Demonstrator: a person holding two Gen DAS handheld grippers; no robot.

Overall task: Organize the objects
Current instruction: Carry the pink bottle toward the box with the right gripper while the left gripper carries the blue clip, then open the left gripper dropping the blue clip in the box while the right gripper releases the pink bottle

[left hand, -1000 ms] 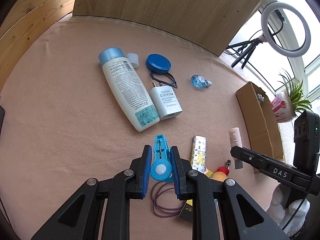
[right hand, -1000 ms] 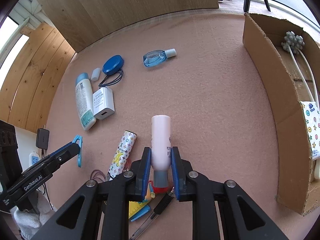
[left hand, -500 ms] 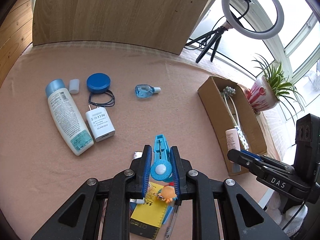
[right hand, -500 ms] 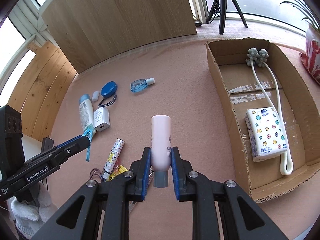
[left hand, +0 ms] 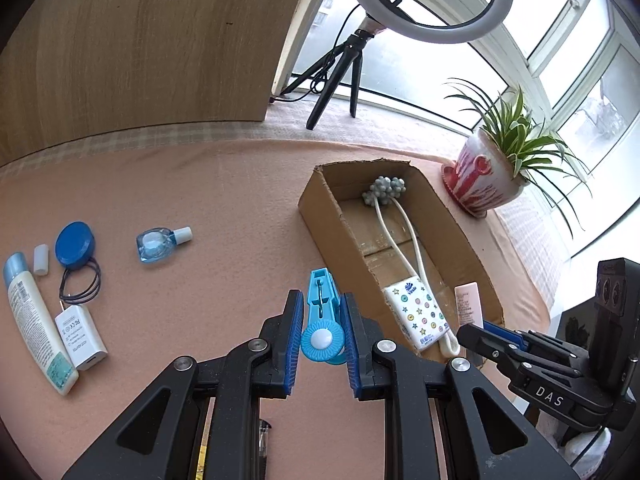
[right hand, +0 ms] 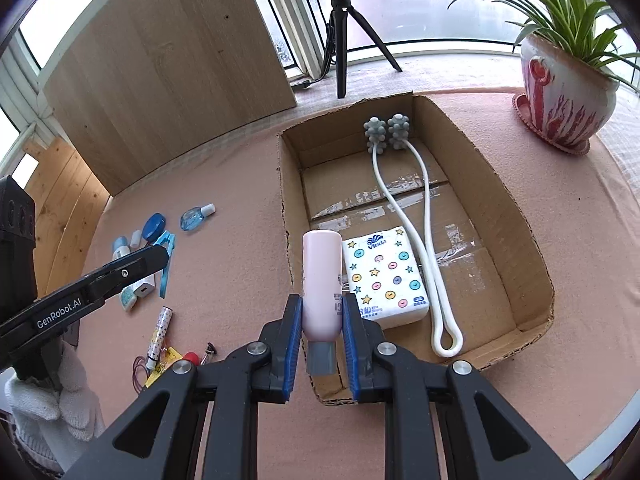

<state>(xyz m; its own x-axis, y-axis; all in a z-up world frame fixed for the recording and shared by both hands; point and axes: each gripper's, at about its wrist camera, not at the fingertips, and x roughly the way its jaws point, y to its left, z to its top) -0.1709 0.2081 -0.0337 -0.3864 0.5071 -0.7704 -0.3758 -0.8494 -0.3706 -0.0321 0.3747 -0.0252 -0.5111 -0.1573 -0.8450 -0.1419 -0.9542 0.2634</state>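
Two tools carry loads: the left tool [left hand: 321, 332] clamps a blue clip [left hand: 322, 316]; the right tool [right hand: 321, 322] grips a pink bottle [right hand: 321, 280] over the cardboard box [right hand: 496, 184].

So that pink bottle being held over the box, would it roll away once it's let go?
The pink bottle looks round and smooth, so on its side it would probably roll a little. The cardboard box has raised walls and the tissue pack lies close by, which should stop it. It seems small and plastic, so likely light and not fragile.
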